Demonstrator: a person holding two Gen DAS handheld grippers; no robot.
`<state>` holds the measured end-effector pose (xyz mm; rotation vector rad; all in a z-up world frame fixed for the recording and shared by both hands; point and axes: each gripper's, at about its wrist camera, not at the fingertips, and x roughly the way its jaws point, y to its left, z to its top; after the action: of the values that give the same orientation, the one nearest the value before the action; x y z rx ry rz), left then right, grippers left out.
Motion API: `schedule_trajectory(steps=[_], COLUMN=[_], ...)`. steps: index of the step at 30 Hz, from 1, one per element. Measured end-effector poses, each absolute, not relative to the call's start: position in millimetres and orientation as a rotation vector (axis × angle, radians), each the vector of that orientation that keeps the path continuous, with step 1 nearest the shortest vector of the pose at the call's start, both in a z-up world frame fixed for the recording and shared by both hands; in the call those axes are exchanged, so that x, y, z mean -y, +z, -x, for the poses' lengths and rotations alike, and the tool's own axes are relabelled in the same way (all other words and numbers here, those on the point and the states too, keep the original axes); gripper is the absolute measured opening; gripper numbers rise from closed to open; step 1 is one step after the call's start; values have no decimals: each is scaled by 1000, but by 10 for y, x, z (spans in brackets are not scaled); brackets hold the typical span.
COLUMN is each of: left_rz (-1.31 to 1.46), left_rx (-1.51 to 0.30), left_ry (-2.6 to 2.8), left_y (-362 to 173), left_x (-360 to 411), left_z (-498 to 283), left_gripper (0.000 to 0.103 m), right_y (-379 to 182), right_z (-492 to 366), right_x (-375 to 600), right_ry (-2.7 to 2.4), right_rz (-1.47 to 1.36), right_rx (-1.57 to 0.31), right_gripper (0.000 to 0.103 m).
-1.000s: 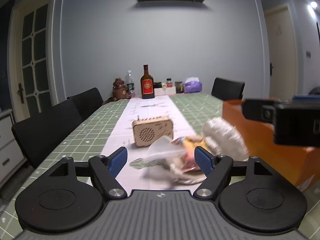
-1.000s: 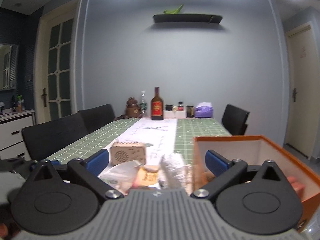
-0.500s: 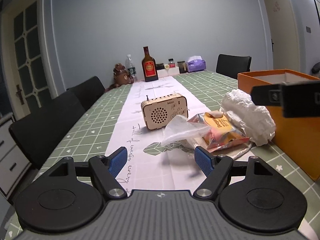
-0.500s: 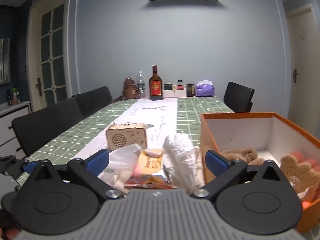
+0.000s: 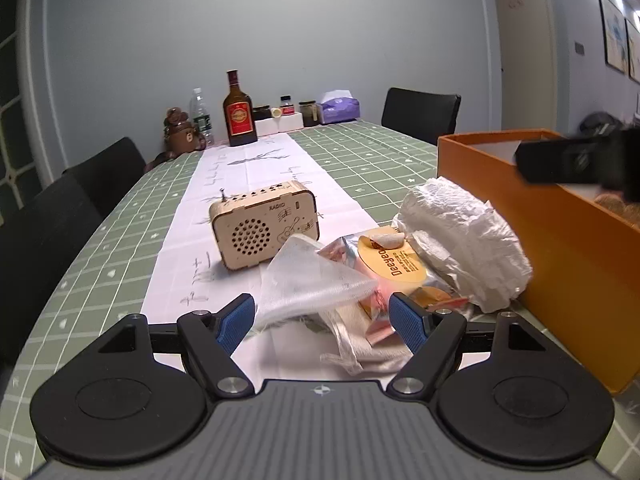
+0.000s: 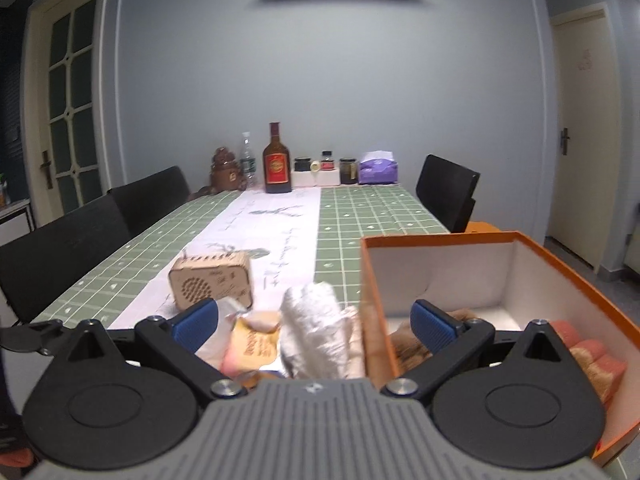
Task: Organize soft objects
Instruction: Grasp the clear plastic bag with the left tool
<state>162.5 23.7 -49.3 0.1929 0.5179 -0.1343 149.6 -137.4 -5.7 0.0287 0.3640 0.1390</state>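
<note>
A heap of soft things lies on the table beside an orange box (image 5: 568, 248): a white mesh pouch (image 5: 316, 280), a yellow snack packet (image 5: 394, 264) and a crumpled white wad (image 5: 464, 236). My left gripper (image 5: 322, 318) is open and low, its blue fingers on either side of the mesh pouch, which lies free. My right gripper (image 6: 314, 320) is open and empty, above the wad (image 6: 316, 328) and the box's left wall (image 6: 374, 300). Brown and pink soft items (image 6: 580, 350) lie in the box. The right gripper shows blurred over the box in the left wrist view (image 5: 580, 160).
A wooden toy radio (image 5: 264, 226) stands on the white runner behind the heap. A bottle (image 5: 239, 112), a bear figure (image 5: 178, 132), jars and a tissue pack (image 5: 339, 106) line the table's far end. Black chairs (image 5: 60, 208) stand on both sides.
My left gripper has come down and forward, so its fingers now flank the mesh pouch. My right gripper has moved forward and right over the box wall. The heap has not moved.
</note>
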Motion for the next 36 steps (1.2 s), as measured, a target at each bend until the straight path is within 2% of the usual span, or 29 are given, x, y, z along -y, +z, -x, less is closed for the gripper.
schedule_trajectory(steps=[7,16,29,32,34,35,36], left_rz=[-272,-349,-229,-173,-151,-144,-137], left_rx=[-570,-532,-473,-493,-495,-491,-488], left_ry=[-126,-108,-134,-150,-145,-148,-150], left_y=[-587,-701,-861,-856,-853,-849,-847], left_x=[-213,-84,-282,-356,-382,-389,-392], left_z=[-1872,-2017,-2202,-2244,-2242,-2232,-2220], left_gripper=[90,90,90,80,55,49,38], right_y=[-13,-43,-58,-85,-108,-118,-130], right_z=[-1631,-1686,-1606,-1593,-1573,-1567,-1555], right_x=[1501,1543,1469,1466,1432,1413,1390], right_ry=[119,106,56,72,88,87,84], right_rz=[-76,-97,-26,-42,-34,-29,-25], right_rx=[-408,-433,-390,-395,-399,-401,-400], right_gripper=[100,100,100,100,100,100,100])
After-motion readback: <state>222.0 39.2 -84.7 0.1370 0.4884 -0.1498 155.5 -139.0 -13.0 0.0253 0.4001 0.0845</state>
